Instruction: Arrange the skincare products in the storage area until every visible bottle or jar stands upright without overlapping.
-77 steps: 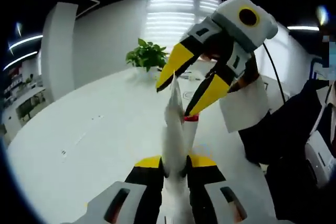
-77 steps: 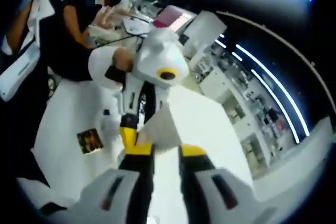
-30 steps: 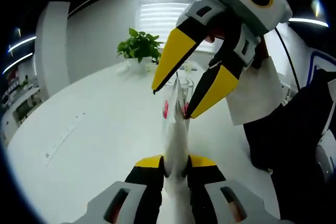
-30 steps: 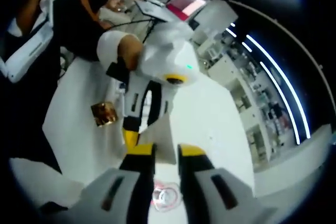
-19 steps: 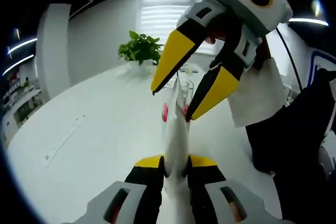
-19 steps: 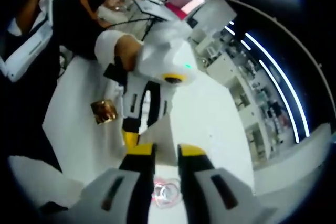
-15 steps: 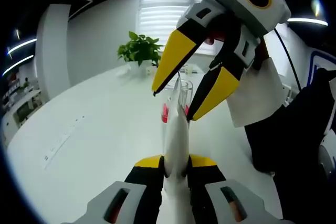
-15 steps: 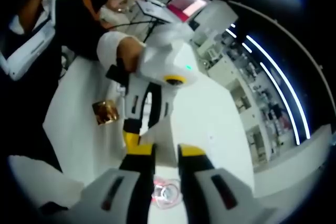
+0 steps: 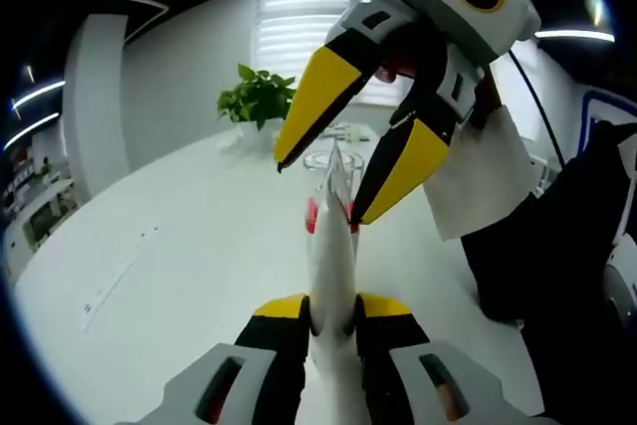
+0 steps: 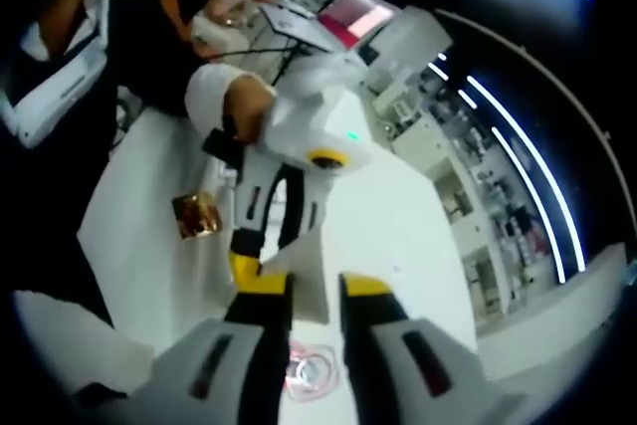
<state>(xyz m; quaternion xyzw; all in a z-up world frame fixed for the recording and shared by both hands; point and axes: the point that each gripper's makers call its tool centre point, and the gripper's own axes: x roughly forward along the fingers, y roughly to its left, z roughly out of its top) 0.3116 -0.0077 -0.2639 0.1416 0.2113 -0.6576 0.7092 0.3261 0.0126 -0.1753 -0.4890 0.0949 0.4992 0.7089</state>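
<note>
While the left tongs (image 9: 333, 311) pinch a white tube (image 9: 331, 236), the right tongs (image 9: 323, 191) gape around its tip.

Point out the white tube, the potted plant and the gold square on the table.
white tube (image 9: 333, 246): left gripper view, on its flat body above the left gripper's jaws.
potted plant (image 9: 256, 99): left gripper view, on the green leaves.
gold square (image 10: 196, 214): right gripper view, on the middle of its shiny face.

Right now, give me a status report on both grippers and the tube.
Left gripper shut on white tube, held up off the table. Right gripper open around the tube's tip, not clamped. Clear holder waits below; path unobstructed.
</note>
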